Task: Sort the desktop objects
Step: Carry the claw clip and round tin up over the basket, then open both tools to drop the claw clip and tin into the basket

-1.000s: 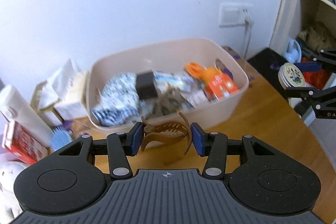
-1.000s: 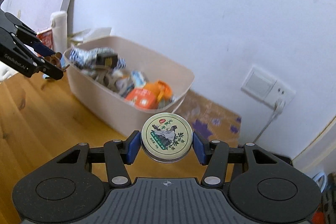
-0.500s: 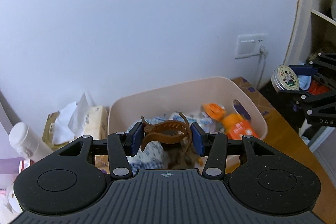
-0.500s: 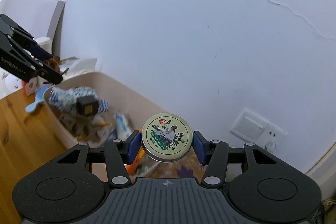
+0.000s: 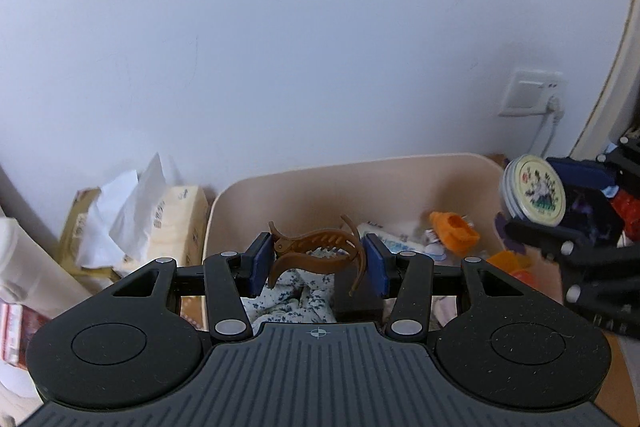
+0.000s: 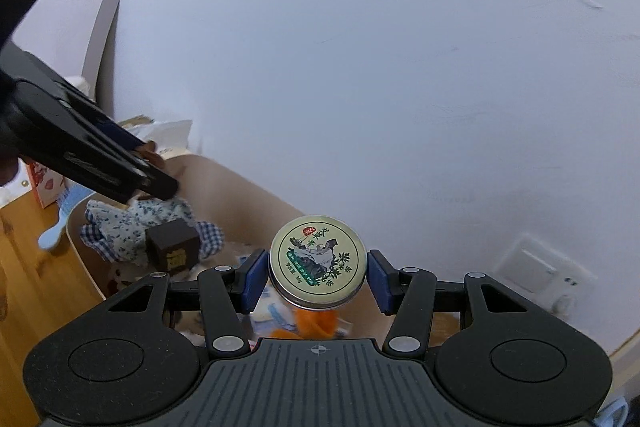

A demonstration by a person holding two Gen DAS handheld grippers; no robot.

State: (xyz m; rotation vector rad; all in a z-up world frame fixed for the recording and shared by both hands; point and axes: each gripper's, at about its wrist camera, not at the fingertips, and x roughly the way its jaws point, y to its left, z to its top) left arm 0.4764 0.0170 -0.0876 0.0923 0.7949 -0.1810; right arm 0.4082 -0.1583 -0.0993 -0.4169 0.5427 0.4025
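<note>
My left gripper is shut on a brown hair claw clip and holds it above the near left part of the beige bin. My right gripper is shut on a round tin with a printed lid, held over the bin; the tin also shows in the left wrist view at the bin's right end. The bin holds a blue patterned cloth, a dark small box, orange items and packets.
A tissue pack and a cardboard box stand left of the bin by the white wall. A wall socket with a plug is at the right. A light-blue brush lies on the wooden table.
Both grippers have moved forward over the bin, still holding the clip and the tin. The right gripper has come closer to the left one.
</note>
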